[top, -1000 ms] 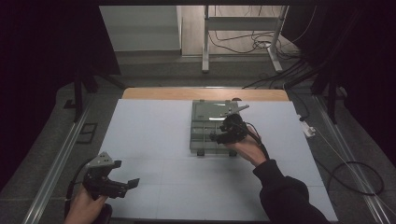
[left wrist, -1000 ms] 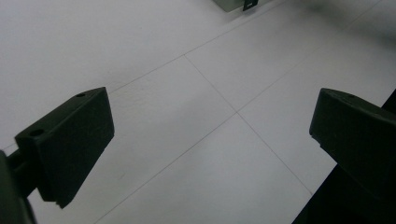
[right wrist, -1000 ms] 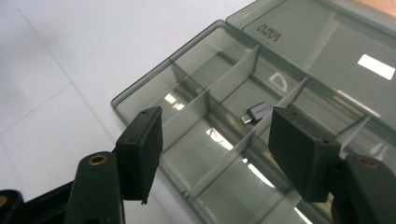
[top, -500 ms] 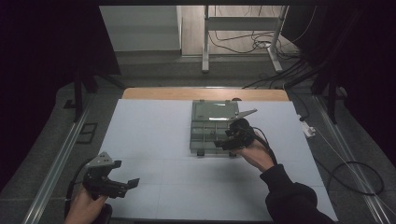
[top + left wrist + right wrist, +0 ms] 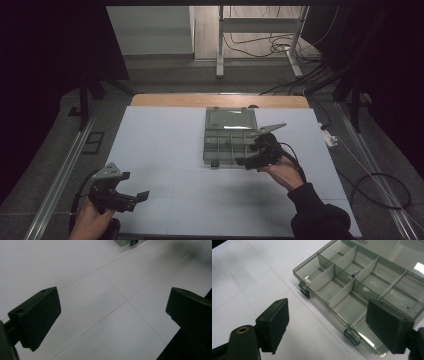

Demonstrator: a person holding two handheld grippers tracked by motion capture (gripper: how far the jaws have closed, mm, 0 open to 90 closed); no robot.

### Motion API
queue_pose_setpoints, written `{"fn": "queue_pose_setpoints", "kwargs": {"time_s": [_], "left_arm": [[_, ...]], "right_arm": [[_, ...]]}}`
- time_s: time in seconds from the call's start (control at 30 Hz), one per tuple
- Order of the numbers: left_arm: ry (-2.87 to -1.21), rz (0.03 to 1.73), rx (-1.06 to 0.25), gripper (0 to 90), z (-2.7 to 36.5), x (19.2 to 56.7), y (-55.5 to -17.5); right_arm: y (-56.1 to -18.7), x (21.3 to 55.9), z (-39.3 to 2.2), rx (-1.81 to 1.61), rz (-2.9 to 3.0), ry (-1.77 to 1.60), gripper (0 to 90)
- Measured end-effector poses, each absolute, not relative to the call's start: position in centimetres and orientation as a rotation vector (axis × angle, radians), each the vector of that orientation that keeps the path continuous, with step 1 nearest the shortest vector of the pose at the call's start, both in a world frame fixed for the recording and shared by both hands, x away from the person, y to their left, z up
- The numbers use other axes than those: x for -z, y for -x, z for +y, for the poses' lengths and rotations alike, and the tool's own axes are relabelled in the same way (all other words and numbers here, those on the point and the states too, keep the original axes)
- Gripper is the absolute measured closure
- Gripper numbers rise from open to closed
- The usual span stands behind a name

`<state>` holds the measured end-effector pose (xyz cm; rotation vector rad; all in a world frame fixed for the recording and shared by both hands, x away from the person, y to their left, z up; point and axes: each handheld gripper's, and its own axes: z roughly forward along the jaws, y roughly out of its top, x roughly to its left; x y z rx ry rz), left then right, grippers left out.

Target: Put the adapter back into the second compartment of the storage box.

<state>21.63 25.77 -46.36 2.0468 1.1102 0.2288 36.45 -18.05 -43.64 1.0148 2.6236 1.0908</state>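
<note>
A clear grey compartment box (image 5: 229,144) lies mid-table, its lid (image 5: 231,119) folded back at the far side. In the right gripper view its dividers (image 5: 342,287) and two front latches (image 5: 305,292) show, and the compartments look bare. My right gripper (image 5: 246,159) hovers just off the box's near right corner. Its jaws have just been opening and stand wide, with nothing pressed between the pads (image 5: 274,320). My left gripper (image 5: 137,199) is held at the near left of the table, open over the bare white surface (image 5: 116,312).
A white table top (image 5: 165,150) with faint seam lines reaches a wooden strip (image 5: 215,100) at the back. Cables (image 5: 380,190) trail on the floor to the right, and a metal stand (image 5: 220,45) rises behind the table. A corner of the box (image 5: 125,242) shows far from the left jaws.
The right gripper has drawn back from over the box toward the near right, and its jaws have spread wider. The left gripper has stayed in place.
</note>
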Motion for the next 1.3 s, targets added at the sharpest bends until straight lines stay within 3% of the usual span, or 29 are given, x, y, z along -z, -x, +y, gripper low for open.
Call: {"fn": "queue_pose_setpoints", "kwargs": {"time_s": [0.57, 1.3], "left_arm": [[-2.050, 1.110, -0.231, 0.4, 25.7, 46.4, -21.6], [-2.047, 1.115, -0.233, 0.0, 25.7, 46.4, -21.6]], "right_arm": [[-34.1, 43.8, -20.7, -1.038, 2.605, -1.040, 3.8], [-30.6, 43.5, -25.2, -1.058, 2.484, -1.111, 0.4]]}}
